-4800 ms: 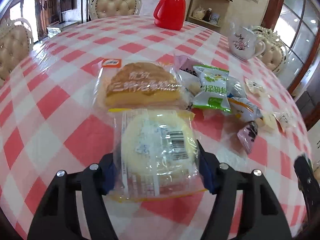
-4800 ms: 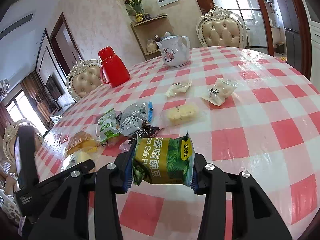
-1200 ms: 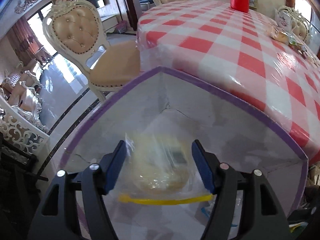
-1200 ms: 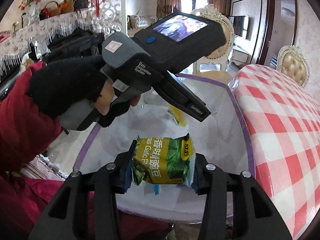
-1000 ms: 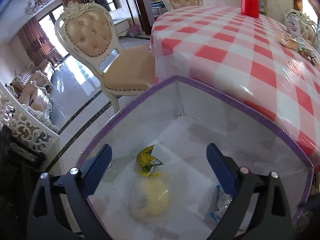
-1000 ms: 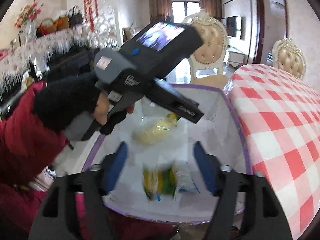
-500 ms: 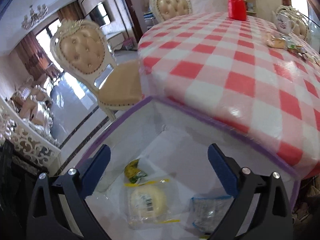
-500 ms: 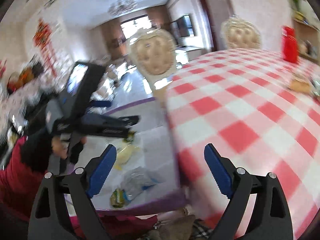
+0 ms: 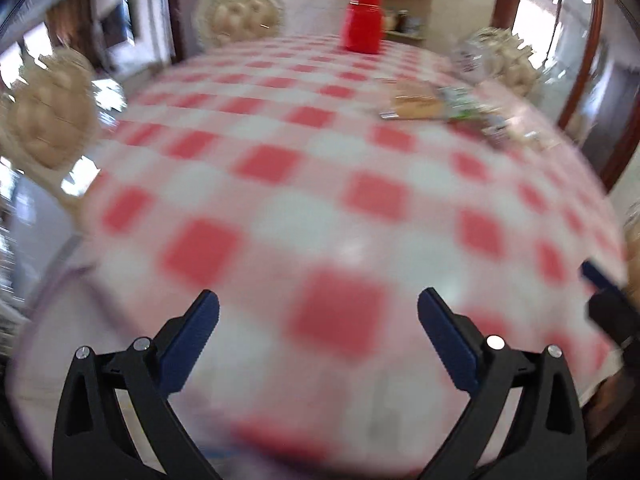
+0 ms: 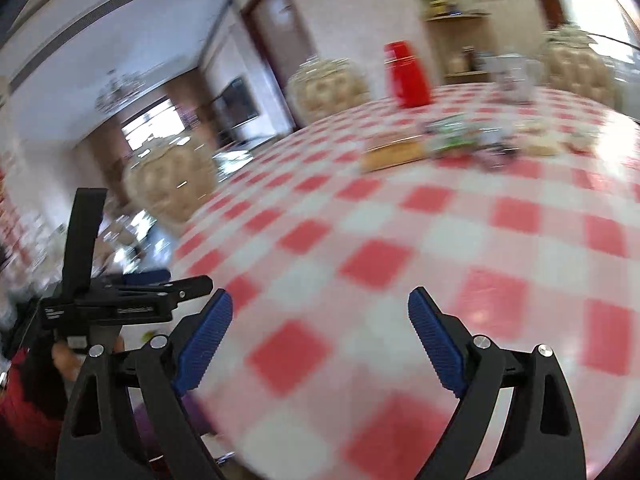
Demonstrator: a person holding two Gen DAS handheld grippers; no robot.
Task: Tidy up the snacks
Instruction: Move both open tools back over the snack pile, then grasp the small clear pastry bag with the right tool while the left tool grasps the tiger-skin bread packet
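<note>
Red-and-white checked tablecloth point(image 9: 320, 184) filled the left wrist view; the left gripper point(image 9: 318, 312) hung wide open and empty above its near edge, free to fetch. The blurred pile of packaged snacks point(image 9: 432, 106) lay toward the far right edge, beyond bare cloth, short of a red plastic thermos point(image 9: 363, 20).

Right wrist view: the right gripper point(image 10: 320, 308), likewise agape and empty, faced the same pile point(image 10: 448, 140); nothing stood between.

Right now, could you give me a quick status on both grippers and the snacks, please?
Left gripper open, empty. Right gripper open, empty. Snacks piled at the table's far side by the red flask. Checked cloth between is bare.
</note>
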